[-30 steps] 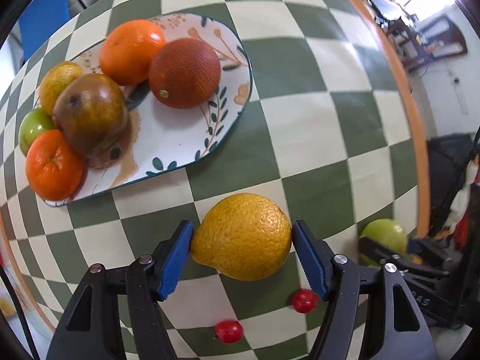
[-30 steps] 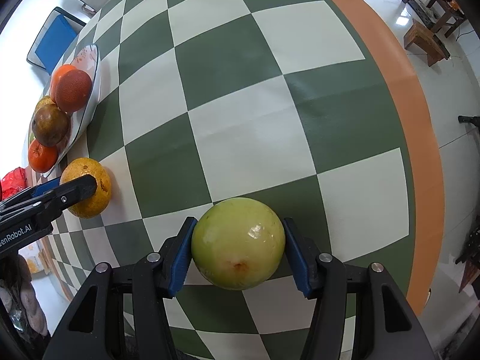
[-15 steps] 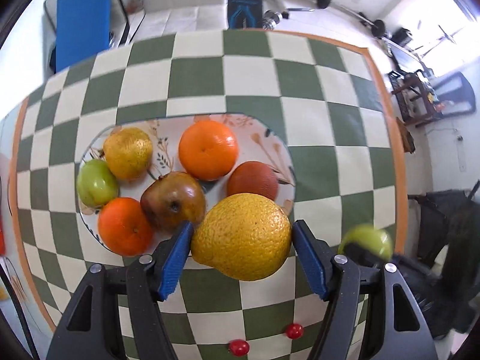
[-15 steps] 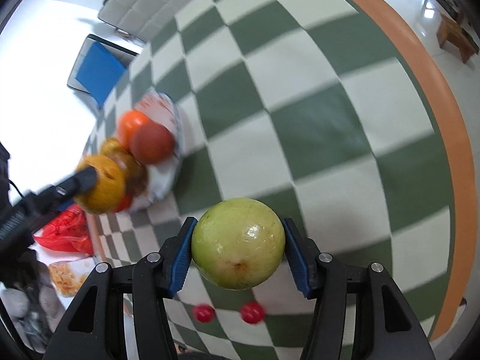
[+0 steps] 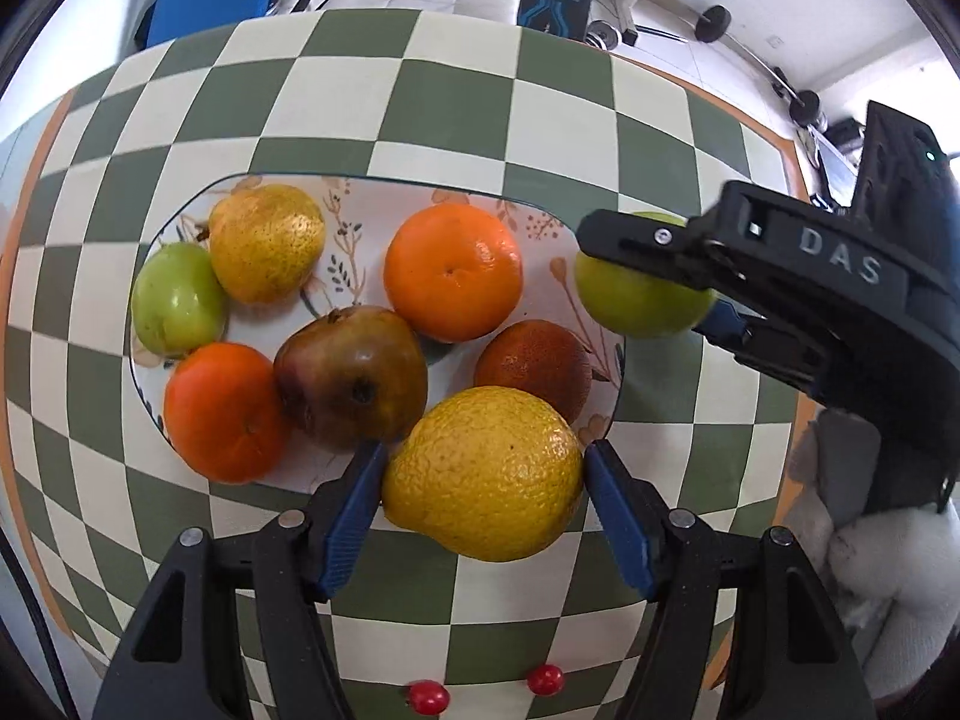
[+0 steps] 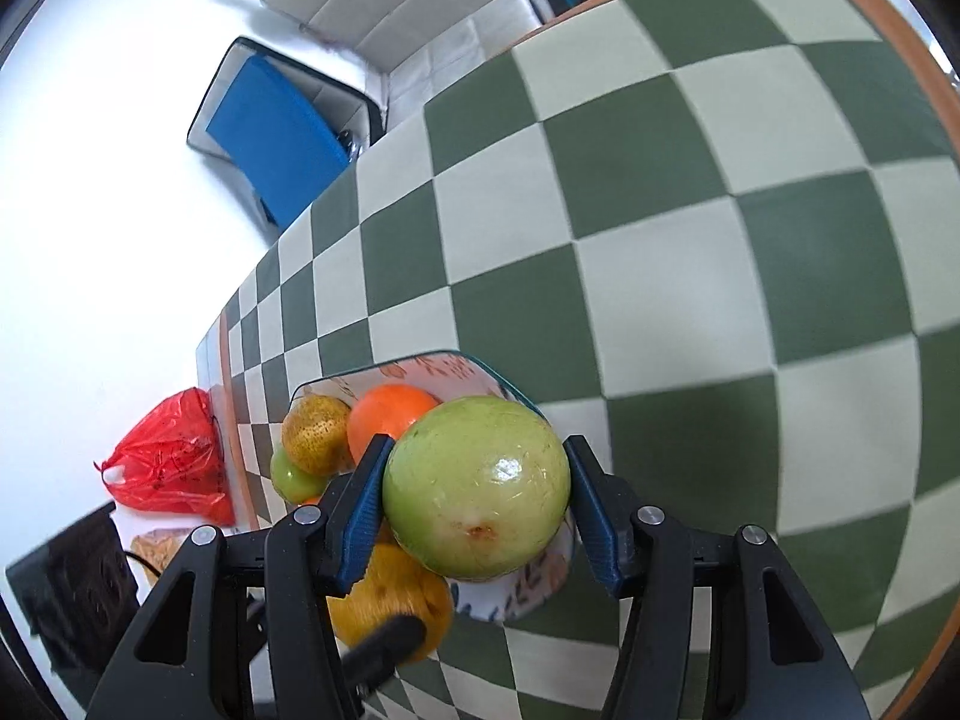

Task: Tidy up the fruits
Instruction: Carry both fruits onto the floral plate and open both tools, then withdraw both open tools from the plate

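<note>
Plate (image 6: 543, 591) (mostly hidden behind apple (image 6: 477, 489))

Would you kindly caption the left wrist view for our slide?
Left tool holds a yellow citrus over the fruit plate's near edge.

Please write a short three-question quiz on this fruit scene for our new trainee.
1. True or false: the left gripper holds the yellow citrus.
2. The right gripper holds: A) an orange, B) a green fruit, C) a cherry tomato.
3. How many fruits lie on the floral plate in the left wrist view, apart from the two that are held?

Key: 1 true; 2 B; 3 six.
</note>
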Demonstrator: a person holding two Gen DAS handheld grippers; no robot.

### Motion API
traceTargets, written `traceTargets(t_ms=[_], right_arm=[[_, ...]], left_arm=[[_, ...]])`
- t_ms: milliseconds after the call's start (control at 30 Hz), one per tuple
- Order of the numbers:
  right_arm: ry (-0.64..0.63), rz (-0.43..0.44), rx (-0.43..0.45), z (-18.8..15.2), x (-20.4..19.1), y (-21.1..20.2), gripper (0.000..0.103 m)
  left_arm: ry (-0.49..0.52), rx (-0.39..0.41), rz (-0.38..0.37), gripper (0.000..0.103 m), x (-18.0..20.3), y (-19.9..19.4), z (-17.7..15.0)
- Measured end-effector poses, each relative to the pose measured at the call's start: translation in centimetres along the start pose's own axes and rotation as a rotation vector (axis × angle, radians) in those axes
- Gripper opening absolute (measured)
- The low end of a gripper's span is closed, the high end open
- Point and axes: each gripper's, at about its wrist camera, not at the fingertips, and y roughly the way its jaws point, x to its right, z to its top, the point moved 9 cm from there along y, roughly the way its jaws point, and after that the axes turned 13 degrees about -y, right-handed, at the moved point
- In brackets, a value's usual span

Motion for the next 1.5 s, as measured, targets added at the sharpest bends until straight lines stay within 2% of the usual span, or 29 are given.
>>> traceTargets(t_ms=[133,400,533,700,800,867,967,1033,1133,1200,1233,1500], right_arm=[[-0.067,-0.016,-0.046,1.2,-0.8,2.3,0.059],[-0.155,-0.068,-0.067,1.2,-1.0,3.0,0.060],[-0.159,-0.053,-0.074,0.8,-1.2,2.9,0.068],[-0.179,-0.058,-0.062,0.3,-1.4,1.9,0.071],[-0.186,-0.089,-0.045,0.0,-1.2,0.9,0.080],[-0.183,-0.123,-0.017,-0.2,-0.9,-0.4,0.088],[-0.195,-0.207,0.027,-0.8,-0.6,-2.7,0.089],[-0.214,-0.291,0.044,-1.4,-0.4,-4.2,0.095],[-0.262,-0.421,0.073,-3.0,-0.8,-6.5,0.096],[-0.292,-0.485,0.087,-4.2,-1.3,-7.5,0.096],[-0.299,-0.505,0.093,-4.9,-1.6,-7.9,0.097],[-0.301,-0.558,0.122,-9.9,-4.5,-9.5,0.098]], left_arm=[[0.001,0.018,0.012,0.066,-0.3,0.0,-0.2],[0.012,0.020,0.032,0.066,-0.6,0.8,-0.6],[0.018,0.009,0.058,0.066,-1.1,1.9,-1.1],[0.021,0.043,0.066,0.066,-1.3,1.3,-0.2],[0.017,0.062,0.062,0.066,-1.2,0.0,0.3],[0.017,0.071,0.049,0.066,-1.2,-1.0,0.4],[0.034,0.123,0.072,0.068,-1.8,-3.1,1.0],[0.051,0.165,0.100,0.073,-2.5,-4.5,1.3],[0.059,0.211,0.141,0.077,-4.4,-6.2,1.7],[0.065,0.234,0.163,0.084,-5.2,-6.8,1.6],[0.067,0.245,0.173,0.093,-5.7,-7.2,1.5],[0.070,0.306,0.196,0.094,-8.3,-9.4,0.2]])
